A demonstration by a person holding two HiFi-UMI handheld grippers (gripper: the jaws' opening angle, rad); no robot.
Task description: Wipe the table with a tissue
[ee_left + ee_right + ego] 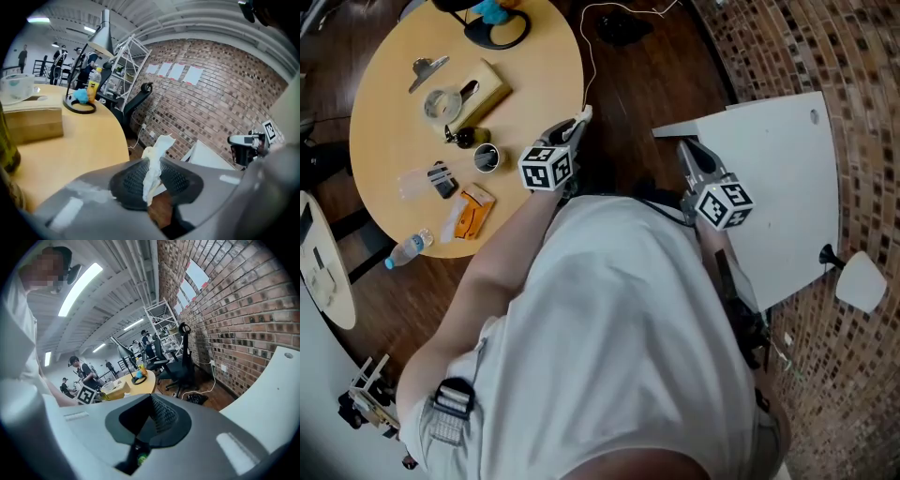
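Observation:
A crumpled white tissue (157, 150) stands pinched between the mesh pads of my left gripper (152, 177), which is shut on it. In the head view that left gripper (580, 119) hangs just off the right edge of the round wooden table (534, 84), with a white scrap of tissue (584, 113) at its tip. My right gripper (686, 147) sits over the near left corner of the white table (778, 187). Its pads meet in the right gripper view, so the right gripper (149, 405) is shut with nothing in it.
On the round table lie a tissue box (483, 94), a tape roll (442, 105), a small cup (486, 157), an orange packet (472, 211) and a water bottle (408, 248). A lamp base (495, 28) stands at its far edge. A brick wall (862, 112) runs behind the white table.

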